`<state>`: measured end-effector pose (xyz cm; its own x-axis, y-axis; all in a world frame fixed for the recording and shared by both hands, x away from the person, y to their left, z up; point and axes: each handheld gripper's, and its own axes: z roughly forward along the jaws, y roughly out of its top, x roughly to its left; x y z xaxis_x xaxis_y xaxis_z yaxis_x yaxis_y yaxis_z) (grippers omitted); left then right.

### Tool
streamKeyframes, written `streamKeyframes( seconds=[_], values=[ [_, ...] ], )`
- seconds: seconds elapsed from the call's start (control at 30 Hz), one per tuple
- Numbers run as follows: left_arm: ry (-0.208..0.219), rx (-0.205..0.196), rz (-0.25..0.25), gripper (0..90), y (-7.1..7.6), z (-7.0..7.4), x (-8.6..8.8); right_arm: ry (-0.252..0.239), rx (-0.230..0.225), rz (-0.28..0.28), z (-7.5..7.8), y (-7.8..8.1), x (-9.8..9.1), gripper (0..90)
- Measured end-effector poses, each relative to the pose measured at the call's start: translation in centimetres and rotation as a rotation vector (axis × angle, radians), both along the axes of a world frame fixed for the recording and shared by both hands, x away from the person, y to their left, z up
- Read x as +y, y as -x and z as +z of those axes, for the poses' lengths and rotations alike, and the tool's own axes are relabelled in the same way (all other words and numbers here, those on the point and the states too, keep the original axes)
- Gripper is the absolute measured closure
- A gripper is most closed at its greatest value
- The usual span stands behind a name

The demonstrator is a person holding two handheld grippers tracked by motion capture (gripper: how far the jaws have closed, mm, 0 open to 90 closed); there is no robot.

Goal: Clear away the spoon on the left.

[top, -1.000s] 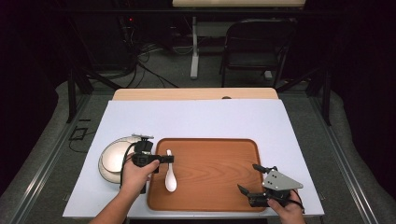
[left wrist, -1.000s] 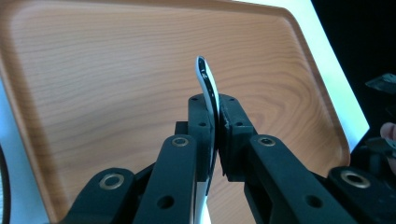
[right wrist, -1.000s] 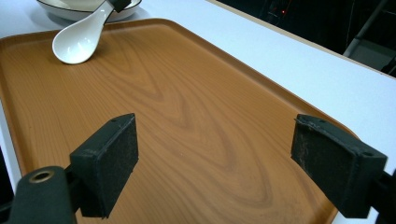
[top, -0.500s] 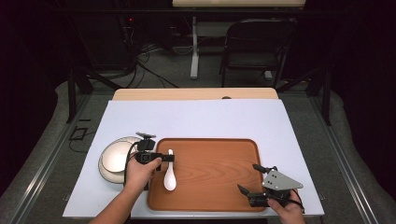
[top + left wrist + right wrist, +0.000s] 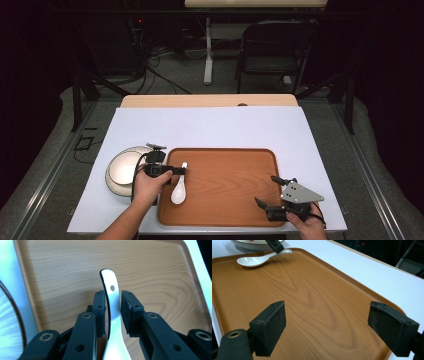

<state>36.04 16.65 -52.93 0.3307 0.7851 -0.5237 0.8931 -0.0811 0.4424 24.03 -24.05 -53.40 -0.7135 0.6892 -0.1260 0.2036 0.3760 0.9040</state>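
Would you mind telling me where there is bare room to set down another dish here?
The tray is bare from the spoon across to the right gripper. The white mat beyond the tray is also free. It is crowded at the tray's left edge, with the left gripper, spoon and plates.

spoon point(image 5: 113, 315) bowl: cut off, bottom edge | plate point(image 5: 11, 322): cropped left

Left claw point(image 5: 112, 312) opening off spoon point(image 5: 113, 315)
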Motion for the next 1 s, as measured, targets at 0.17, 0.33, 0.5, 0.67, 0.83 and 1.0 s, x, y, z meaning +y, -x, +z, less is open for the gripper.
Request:
streamKeyframes(
  seconds=[0.17, 0.33, 0.5, 0.67, 0.83, 1.0],
  values=[
    [-0.012, -0.015, 0.011, 71.9, 0.1, 0.3, 0.1, 0.0, -0.005, 0.004, 0.0, 0.0, 0.0, 14.4],
    [-0.053, -0.053, -0.006, 68.6, 0.3, 0.7, -0.1, -0.001, -0.006, 0.005, 0.0, 0.0, 0.0, 14.4],
    [-0.082, -0.107, -0.017, 61.7, 0.6, 1.3, -0.3, -0.001, -0.007, 0.006, 0.0, 0.0, 0.0, 14.4],
    [-0.114, -0.176, -0.03, 56.3, 1.0, 2.1, -0.5, -0.002, -0.007, 0.006, 0.0, 0.0, 0.0, 14.4],
    [-0.158, -0.259, -0.036, 50.1, 1.5, 3.2, -0.3, -0.002, -0.008, 0.007, 0.0, 0.1, 0.0, 14.4],
    [-0.232, -0.369, -0.012, 46.4, 2.3, 4.7, 0.5, -0.002, -0.009, 0.007, 0.0, 0.1, 0.0, 14.4]
  ],
)
